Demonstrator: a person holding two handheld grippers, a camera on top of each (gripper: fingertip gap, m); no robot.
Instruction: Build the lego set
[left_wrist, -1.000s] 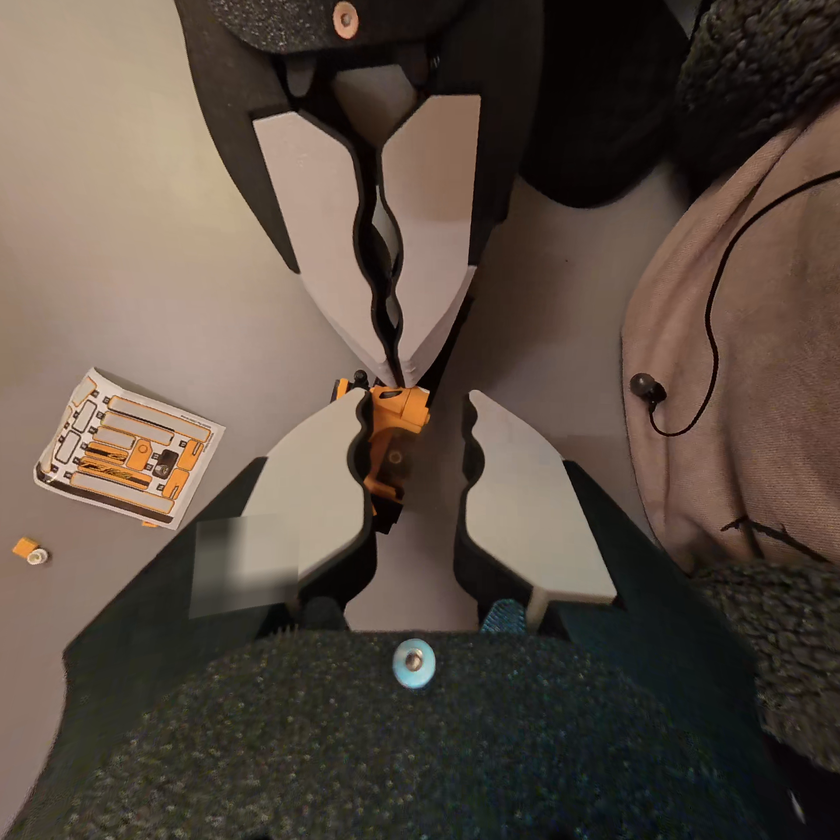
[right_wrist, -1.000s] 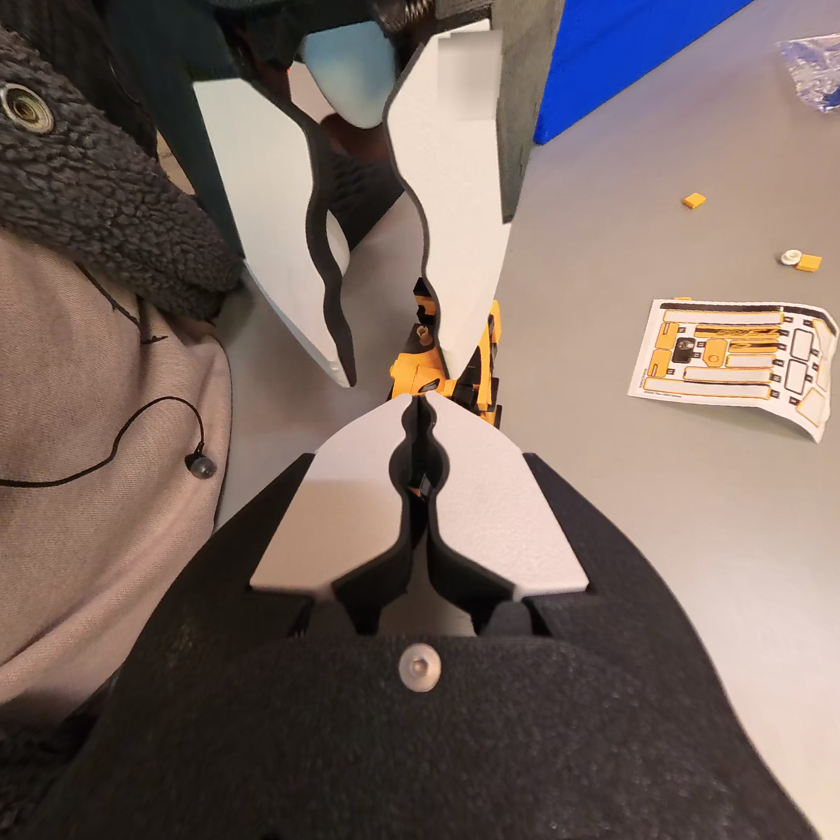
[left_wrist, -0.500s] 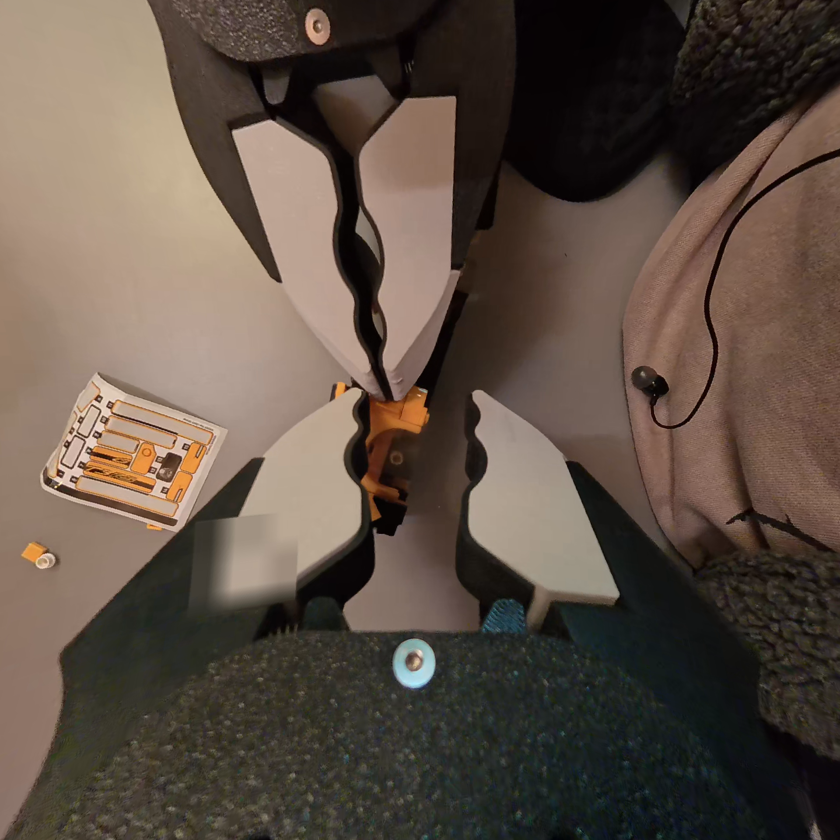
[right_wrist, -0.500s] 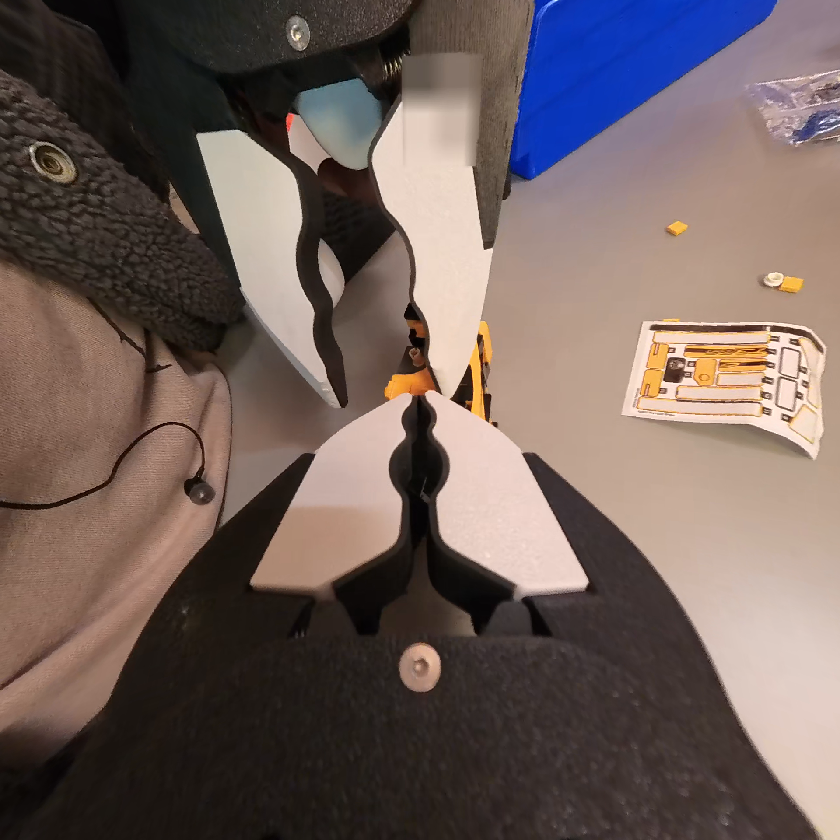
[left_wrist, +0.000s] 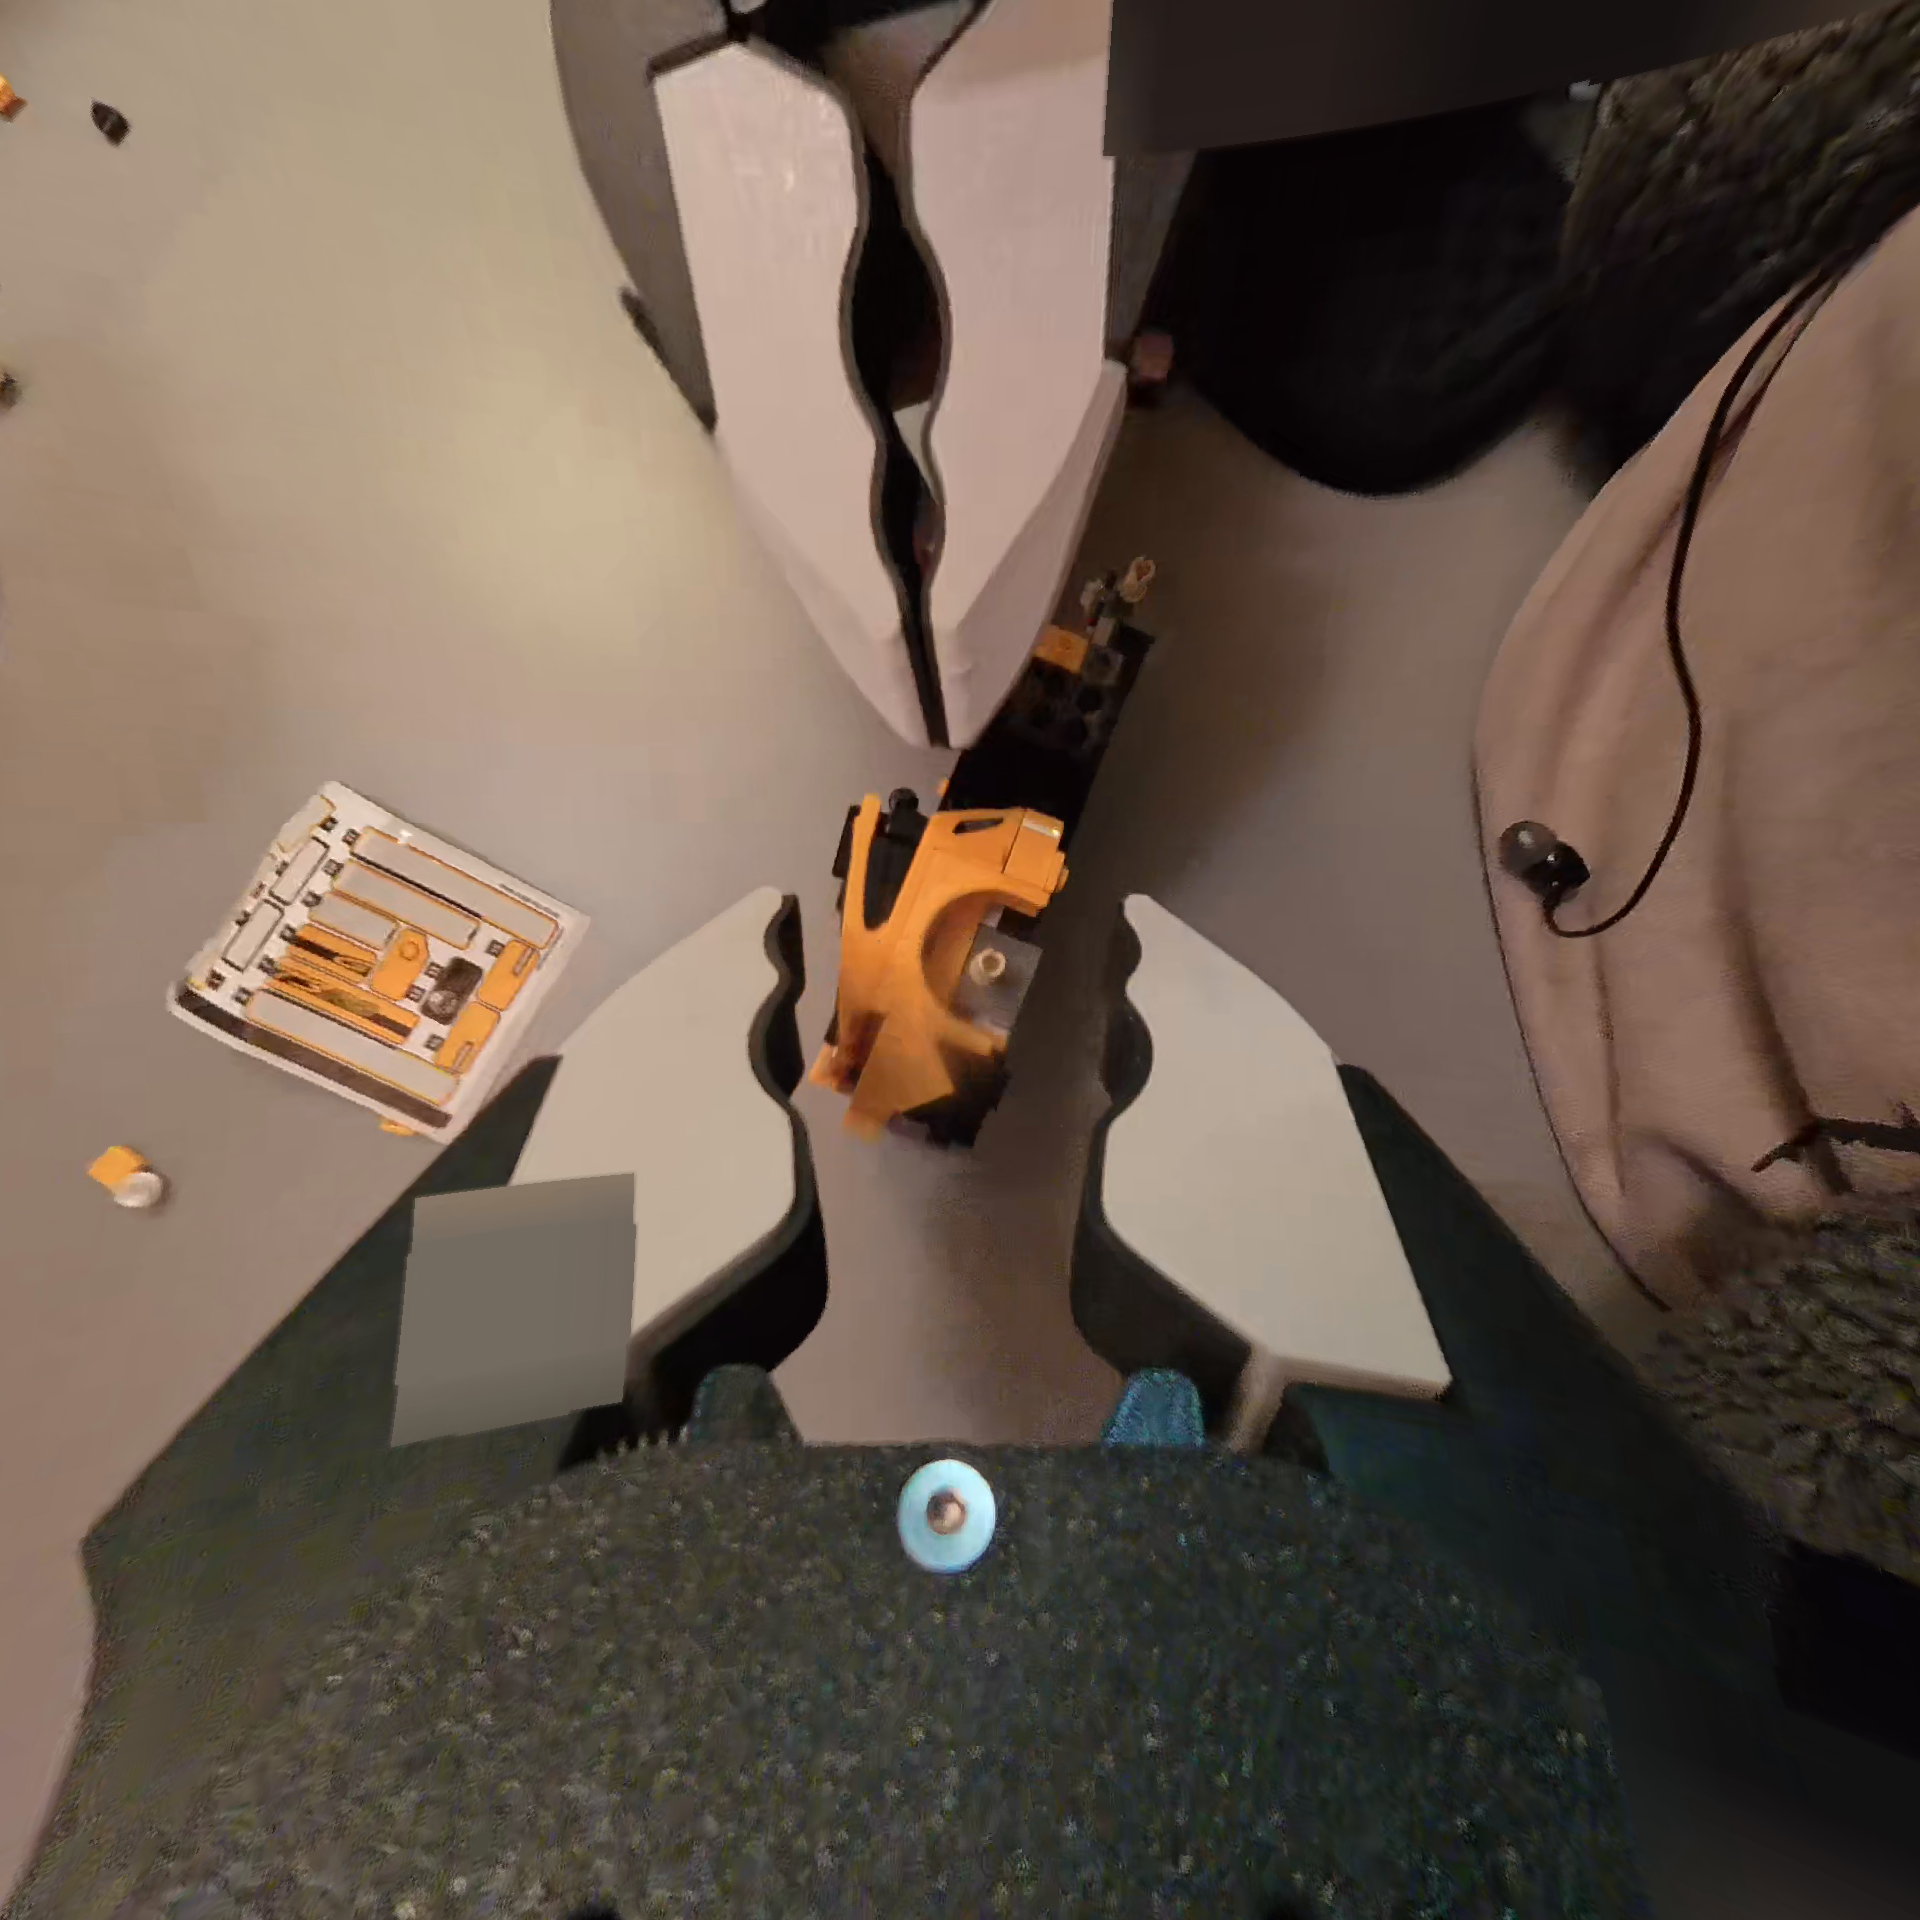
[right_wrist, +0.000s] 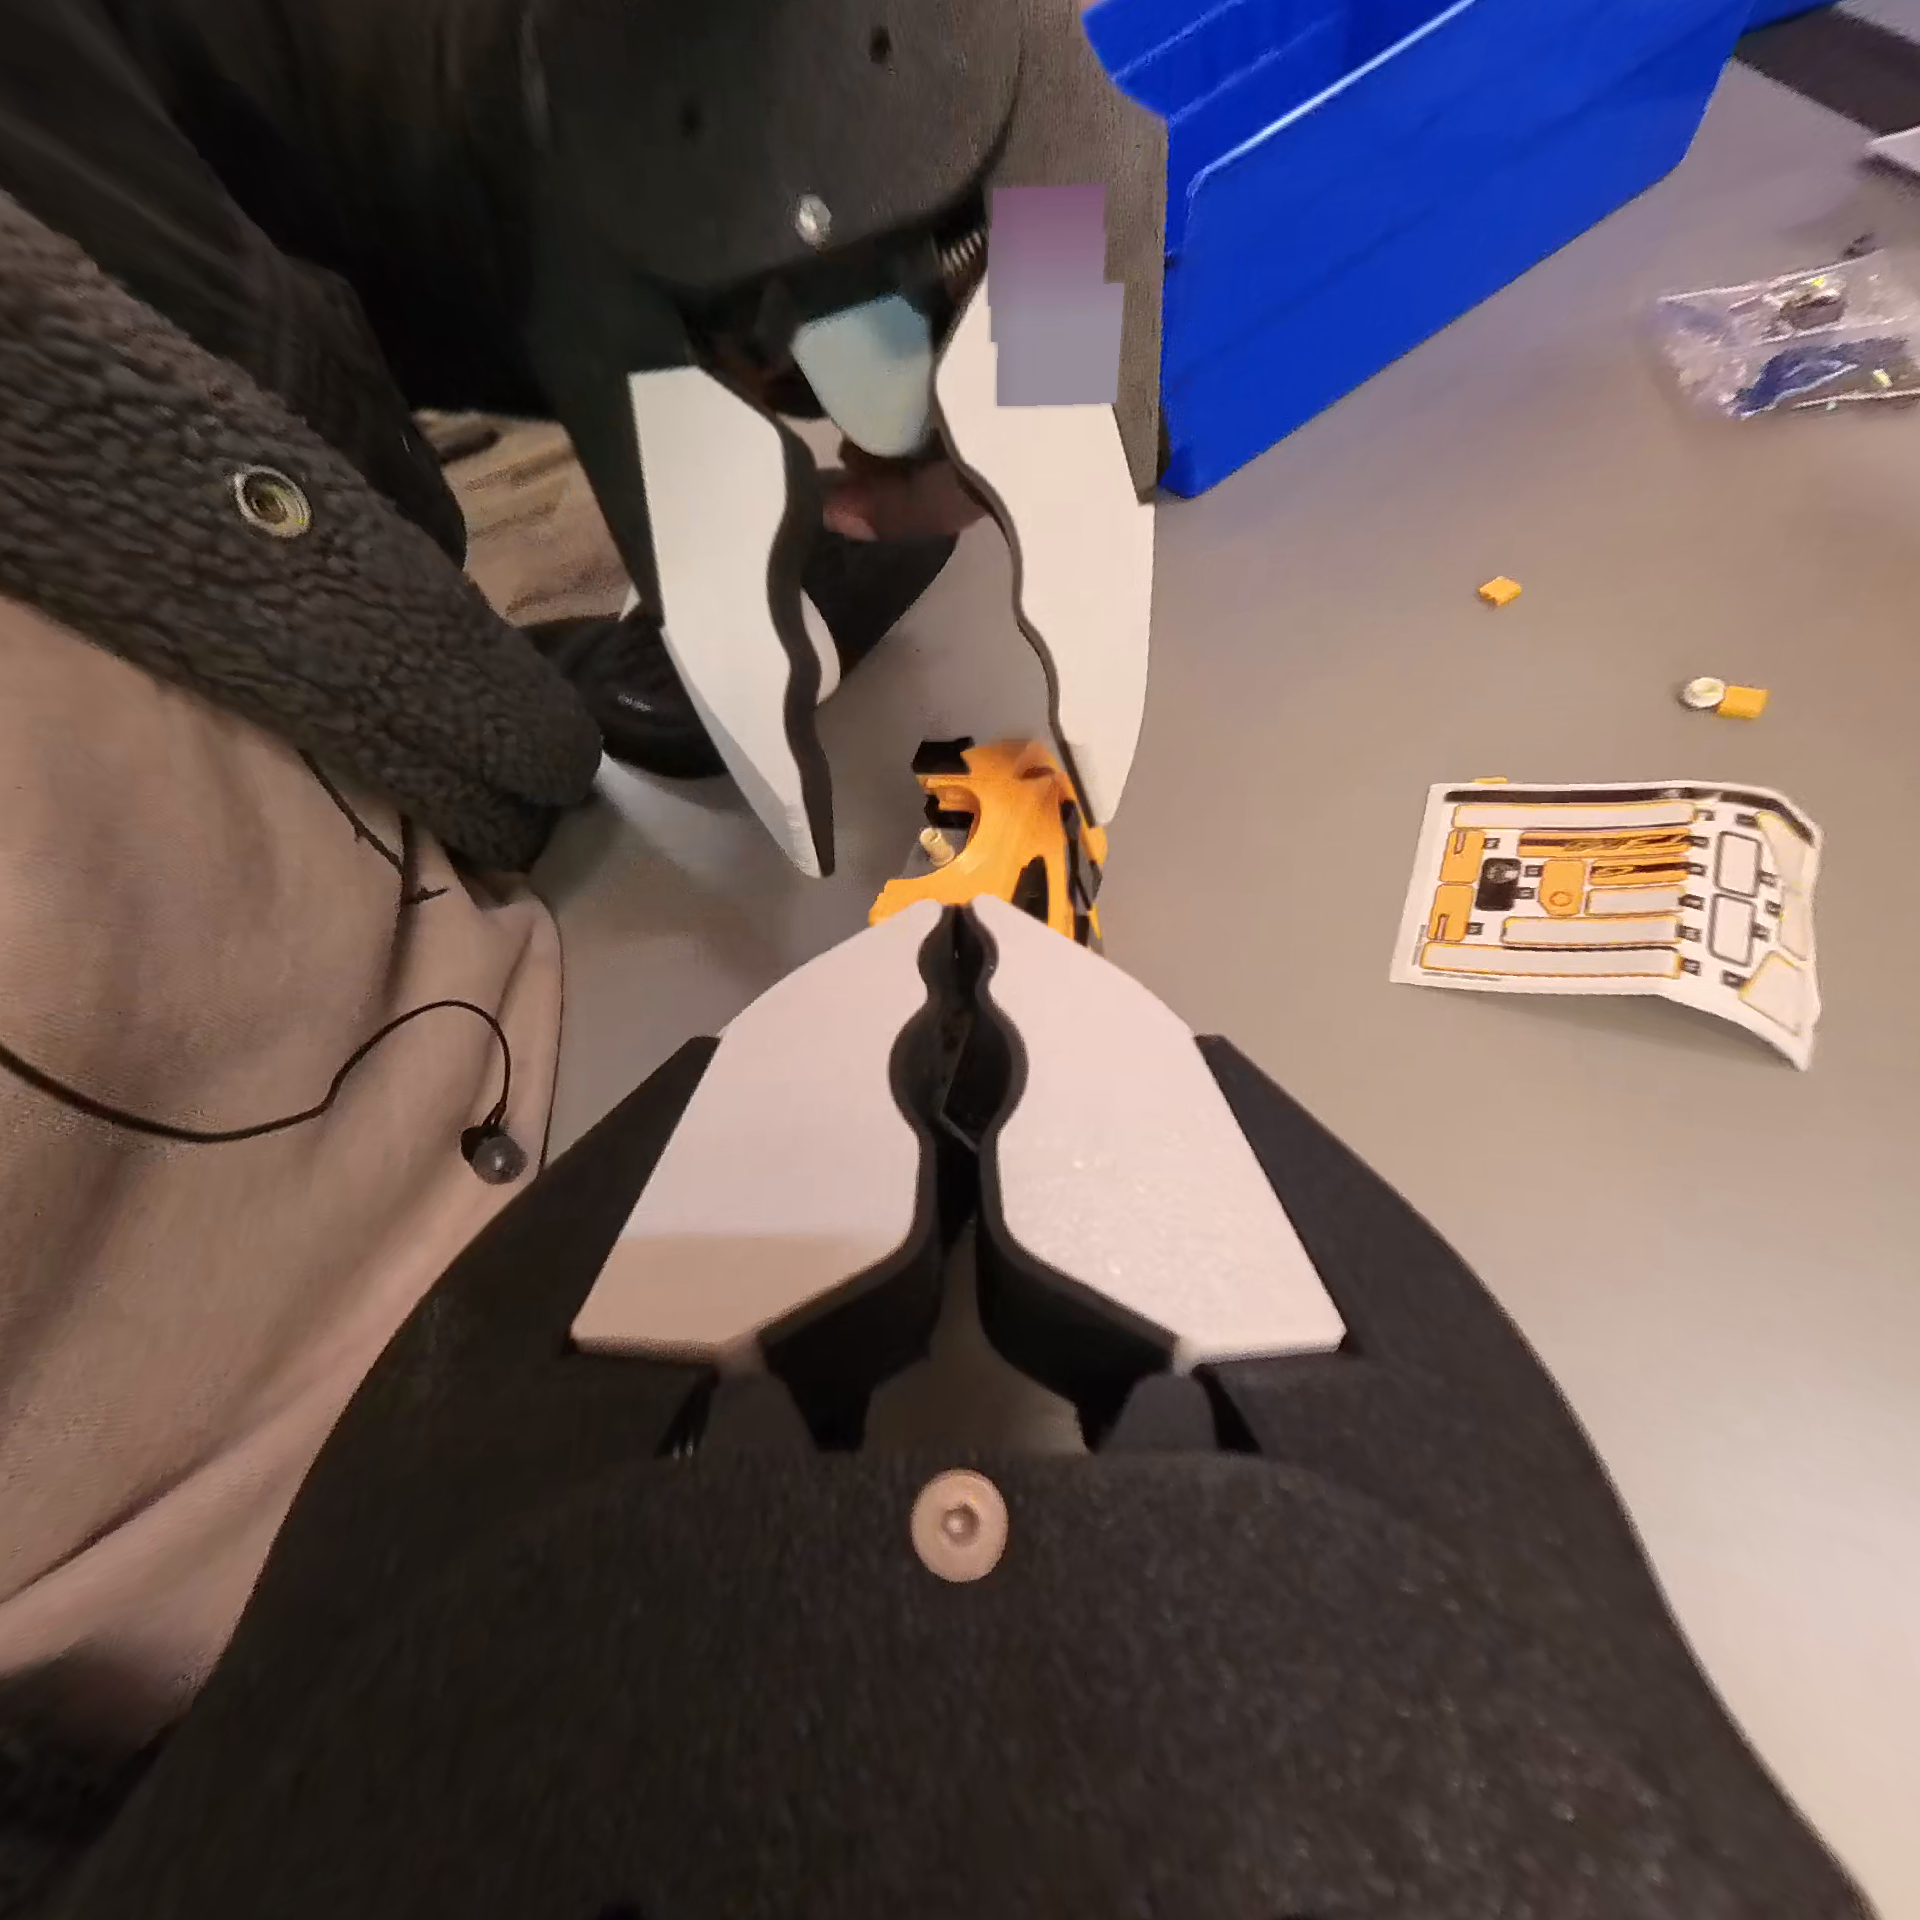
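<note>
An orange and black toy brick model (left_wrist: 925, 966) lies between the fingers of my left gripper (left_wrist: 953, 904). The jaws are wide open and there is a gap between each pad and the model. My right gripper (left_wrist: 935, 732) comes in from the far side with its jaws shut. Its tips are at the edge of the model's black base. In the right wrist view the model (right_wrist: 997, 831) sits just beyond the shut tips of my right gripper (right_wrist: 956, 909). The open left gripper (right_wrist: 961, 842) straddles the model from behind.
A sticker sheet (left_wrist: 374, 961) (right_wrist: 1605, 904) lies on the grey table. Small orange pieces (right_wrist: 1725, 698) (right_wrist: 1499, 592) lie near it. A blue bin (right_wrist: 1403, 229) and a plastic bag (right_wrist: 1797, 343) stand farther off. A person's beige garment with a black cord (left_wrist: 1714, 831) is close by. The tips of one gripper are about 5 centimeters away from the tips of the other.
My left gripper's jaws have opened wider and its pads have come off the model. My right gripper stays shut at the model's far end.
</note>
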